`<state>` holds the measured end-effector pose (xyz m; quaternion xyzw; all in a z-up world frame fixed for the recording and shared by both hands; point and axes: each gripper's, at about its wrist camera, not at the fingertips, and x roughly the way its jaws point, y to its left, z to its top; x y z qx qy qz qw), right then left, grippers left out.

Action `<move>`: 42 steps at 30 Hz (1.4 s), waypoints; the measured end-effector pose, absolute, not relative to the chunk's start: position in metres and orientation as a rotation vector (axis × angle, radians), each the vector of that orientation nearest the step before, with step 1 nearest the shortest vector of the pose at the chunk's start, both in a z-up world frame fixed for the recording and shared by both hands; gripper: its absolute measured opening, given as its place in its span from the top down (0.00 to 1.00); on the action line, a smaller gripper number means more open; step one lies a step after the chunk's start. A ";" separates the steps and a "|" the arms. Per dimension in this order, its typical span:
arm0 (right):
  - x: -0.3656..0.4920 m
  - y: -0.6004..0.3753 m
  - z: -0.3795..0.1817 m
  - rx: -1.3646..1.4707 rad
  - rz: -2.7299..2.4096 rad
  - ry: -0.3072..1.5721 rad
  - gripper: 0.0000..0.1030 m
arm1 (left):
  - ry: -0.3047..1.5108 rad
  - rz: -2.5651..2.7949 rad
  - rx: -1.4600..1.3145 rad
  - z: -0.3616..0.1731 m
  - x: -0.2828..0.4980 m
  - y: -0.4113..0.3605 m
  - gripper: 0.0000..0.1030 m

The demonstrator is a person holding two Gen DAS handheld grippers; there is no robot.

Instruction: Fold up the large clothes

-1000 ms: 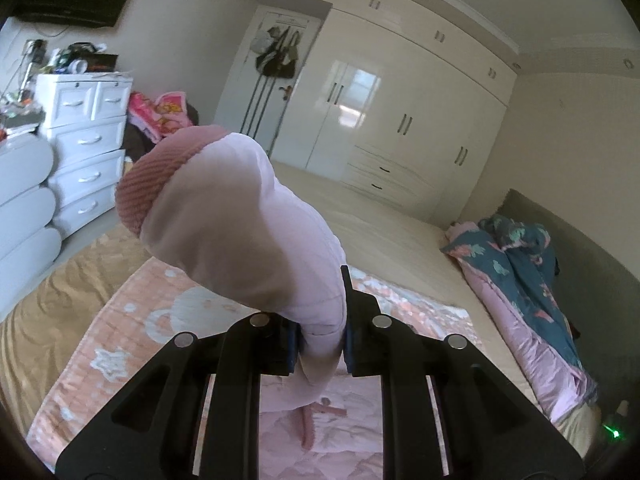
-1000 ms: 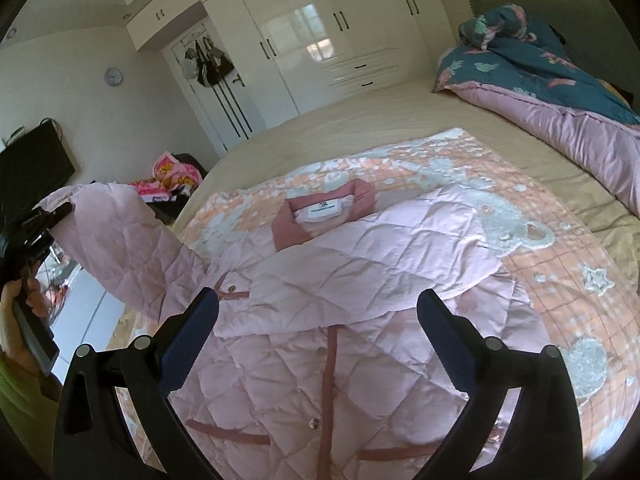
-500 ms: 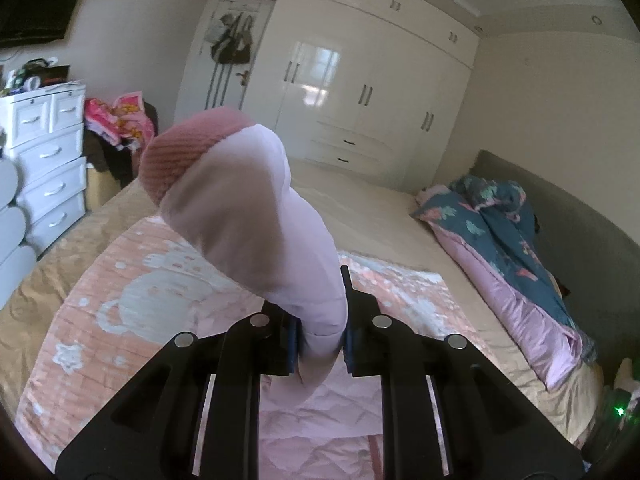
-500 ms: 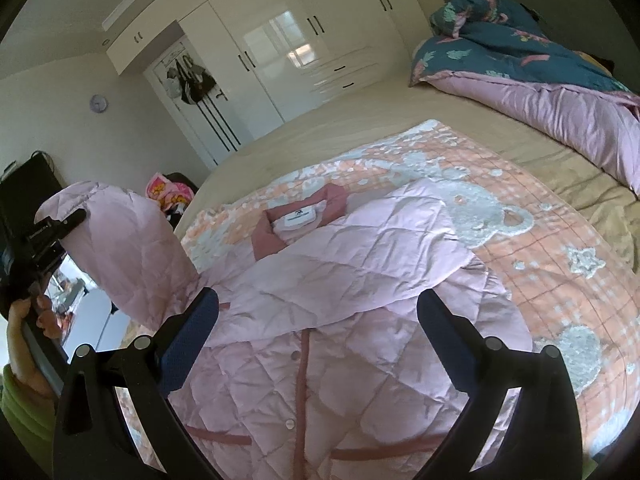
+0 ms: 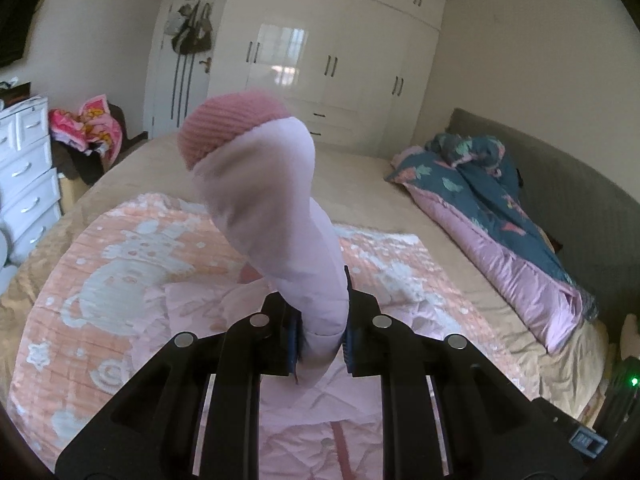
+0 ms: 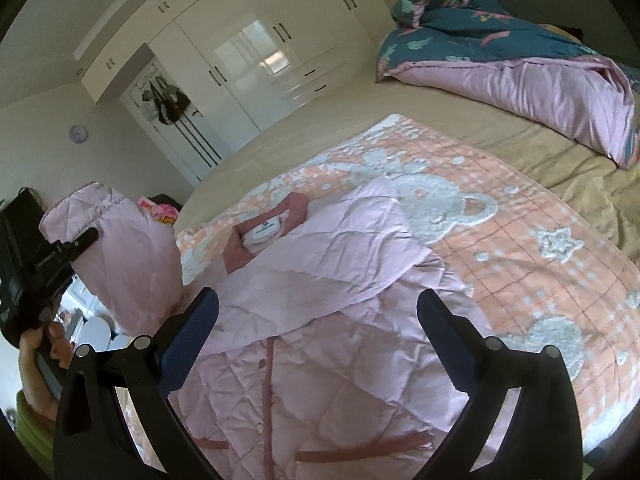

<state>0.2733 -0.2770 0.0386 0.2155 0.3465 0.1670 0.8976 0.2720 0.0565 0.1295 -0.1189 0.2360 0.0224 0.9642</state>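
A pale pink quilted jacket (image 6: 320,320) lies front up on a peach blanket (image 6: 520,248) on the bed, one sleeve folded across its chest. My left gripper (image 5: 320,320) is shut on the other sleeve (image 5: 276,208), which stands up in front of the camera with its darker ribbed cuff (image 5: 228,128) at the top. In the right wrist view that raised sleeve (image 6: 120,256) hangs at the left, pinched by the left gripper (image 6: 84,240) in a hand. My right gripper (image 6: 318,312) hovers open over the jacket's chest, nothing between its fingers.
A teal and pink duvet (image 5: 500,216) is bunched along the bed's right side by the grey headboard (image 5: 560,184). White wardrobes (image 5: 332,64) fill the far wall. White drawers (image 5: 24,168) and a clothes pile (image 5: 88,124) stand left of the bed.
My left gripper has carried the sleeve rightward over the bed and rolled a little; the drawers slid toward the left edge. The right gripper shifted and tilted, staying open above the jacket.
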 end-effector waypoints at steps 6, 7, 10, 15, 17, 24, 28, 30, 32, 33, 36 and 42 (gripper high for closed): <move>0.276 -0.293 0.033 0.463 0.321 0.723 0.04 | 0.527 0.020 -0.212 0.110 0.285 0.034 0.91; 0.277 -0.296 0.031 0.464 0.314 0.724 0.04 | 0.532 0.017 -0.205 0.107 0.287 0.030 0.91; 0.279 -0.300 0.028 0.464 0.298 0.730 0.04 | 0.558 0.005 -0.173 0.096 0.292 0.017 0.91; 0.282 -0.306 0.021 0.470 0.289 0.741 0.04 | 0.610 -0.015 -0.137 0.073 0.301 -0.001 0.90; 0.284 -0.308 0.019 0.468 0.280 0.747 0.04 | 0.638 -0.026 -0.124 0.062 0.304 -0.008 0.90; 0.289 -0.315 0.007 0.471 0.252 0.780 0.04 | 0.714 -0.072 -0.095 0.030 0.312 -0.031 0.85; 0.291 -0.320 0.001 0.476 0.232 0.795 0.04 | 0.766 -0.109 -0.060 0.011 0.315 -0.046 0.81; 0.292 -0.322 -0.002 0.481 0.223 0.801 0.04 | 0.808 -0.145 -0.044 0.001 0.317 -0.055 0.76; 0.292 -0.325 -0.005 0.487 0.213 0.807 0.04 | 0.846 -0.171 -0.030 -0.008 0.317 -0.062 0.71; 0.293 -0.327 -0.006 0.488 0.207 0.810 0.04 | 0.872 -0.185 -0.015 -0.014 0.316 -0.067 0.67; 0.293 -0.329 -0.007 0.489 0.198 0.815 0.04 | 0.927 -0.206 0.022 -0.029 0.313 -0.074 0.59; 0.296 -0.322 -0.011 0.469 0.196 0.834 0.04 | 1.026 -0.257 0.013 -0.040 0.300 -0.068 0.13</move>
